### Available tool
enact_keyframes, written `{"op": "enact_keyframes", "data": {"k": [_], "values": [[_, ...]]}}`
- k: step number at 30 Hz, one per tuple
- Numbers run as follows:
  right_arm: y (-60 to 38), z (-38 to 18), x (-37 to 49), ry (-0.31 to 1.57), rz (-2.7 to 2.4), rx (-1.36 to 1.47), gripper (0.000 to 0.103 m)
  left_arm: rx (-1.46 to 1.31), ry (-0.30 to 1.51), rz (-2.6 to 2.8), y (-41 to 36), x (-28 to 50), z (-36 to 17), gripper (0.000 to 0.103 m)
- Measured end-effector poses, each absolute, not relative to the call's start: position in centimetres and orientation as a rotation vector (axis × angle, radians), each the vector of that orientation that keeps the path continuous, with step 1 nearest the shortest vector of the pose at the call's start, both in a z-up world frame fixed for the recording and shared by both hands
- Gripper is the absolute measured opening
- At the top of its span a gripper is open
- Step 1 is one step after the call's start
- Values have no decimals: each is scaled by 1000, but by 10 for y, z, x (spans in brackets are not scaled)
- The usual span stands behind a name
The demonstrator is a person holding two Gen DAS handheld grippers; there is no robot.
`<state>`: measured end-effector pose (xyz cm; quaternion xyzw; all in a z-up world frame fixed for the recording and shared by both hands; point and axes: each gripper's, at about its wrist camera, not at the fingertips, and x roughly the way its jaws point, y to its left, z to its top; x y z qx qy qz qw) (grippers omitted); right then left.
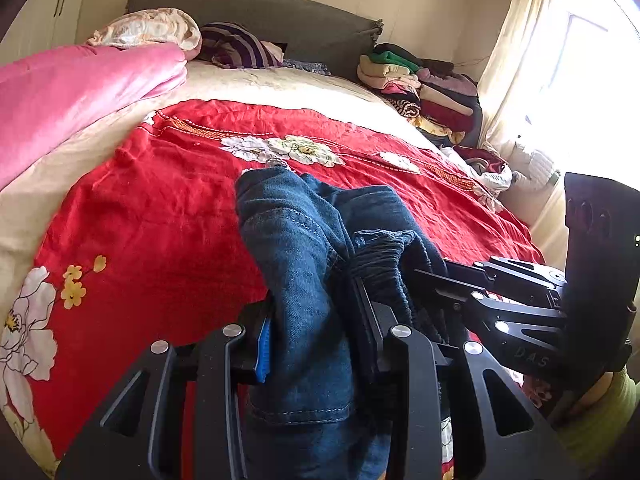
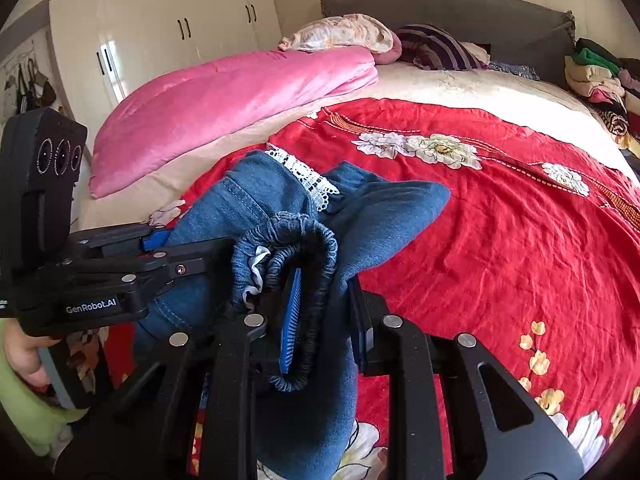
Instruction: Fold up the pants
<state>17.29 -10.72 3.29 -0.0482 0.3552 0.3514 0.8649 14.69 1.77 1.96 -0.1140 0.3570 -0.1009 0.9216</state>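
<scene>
The blue denim pants (image 1: 296, 240) are bunched up and held above the red floral bedspread (image 1: 160, 208). My left gripper (image 1: 316, 332) is shut on a thick fold of denim that hangs down between its fingers. In the left wrist view my right gripper (image 1: 436, 280) comes in from the right and grips the gathered elastic waistband. The right wrist view shows the pants (image 2: 248, 200) with white lace trim (image 2: 304, 176). There the right gripper (image 2: 326, 320) is shut on the waistband, and the left gripper (image 2: 160, 246) clamps the denim close beside it on the left.
A pink quilt (image 2: 224, 96) lies along the bed's left side, with pillows (image 2: 340, 32) at the grey headboard. Folded clothes (image 1: 420, 84) are stacked at the far right corner. White wardrobes (image 2: 168, 20) stand to the left. A curtained window (image 1: 520, 80) is on the right.
</scene>
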Motion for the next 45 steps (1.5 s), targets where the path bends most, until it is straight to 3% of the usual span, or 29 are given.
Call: {"op": "enact_keyframes", "data": {"k": [21,26,40,42,45], "values": [[-116,5,199,852,626,-125,17,-246,799,-158,31,162,-9,34],[-119,-4,203,866,583,-138,32,-253,809,-150,32,163,-14,36],[-120,-13,207,885,538,-159,48,-261,820,-151,32,162,-19,49],[-122,-10,205,874,541,-148,60,-260,821,-151,31,162,-19,50],[-123,-6,201,857,540,-157,64,-262,823,-153,30,161,-18,53]]}}
